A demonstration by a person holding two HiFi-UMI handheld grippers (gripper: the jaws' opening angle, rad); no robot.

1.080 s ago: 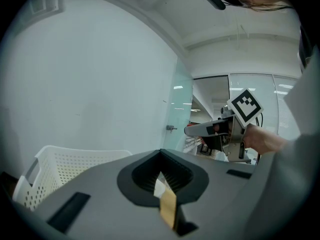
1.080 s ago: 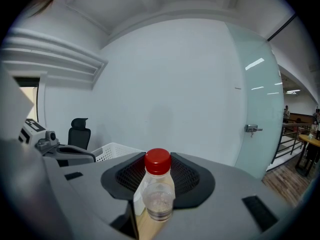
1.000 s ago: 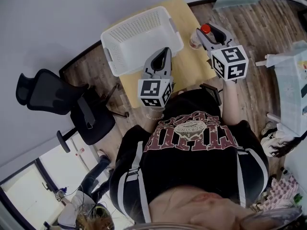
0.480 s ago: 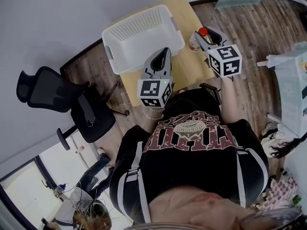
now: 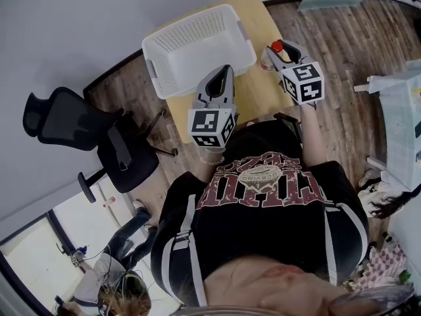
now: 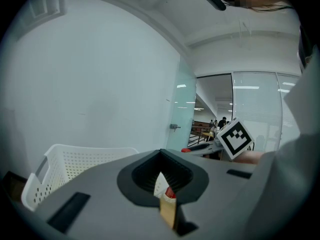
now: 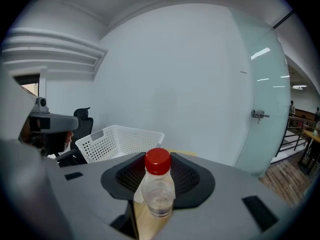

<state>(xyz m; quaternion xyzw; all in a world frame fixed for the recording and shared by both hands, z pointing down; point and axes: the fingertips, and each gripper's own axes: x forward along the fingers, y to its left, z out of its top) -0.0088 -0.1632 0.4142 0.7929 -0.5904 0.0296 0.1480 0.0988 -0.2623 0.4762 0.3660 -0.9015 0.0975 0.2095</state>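
While poised over the right edge of the wooden table [image 5: 253, 91], pinched a clear bottle [image 5: 268, 59] in the right gripper [image 5: 279, 50], jaws pressed on the body from both sides. Stood upright in that grip, red cap [image 7: 158, 162] on top, neck and cap clear above the jaws. Couldn't tell whether its base touched the tabletop. Sat just beside the right end of the white mesh basket [image 5: 197, 48], apart from it.

Held the left gripper [image 5: 222, 78] over the table's near edge, just in front of the basket, jaws a narrow slit apart and gripping nothing. Saw only a strip of tabletop and the distant red cap through that slit in the left gripper view. Pointed both grippers away from the body, well apart from each other, with bare table between them.

Had a black office chair [image 5: 72, 133] left of the table on the wood floor. Showed a glass door [image 7: 265, 109] right of the white wall in the right gripper view.
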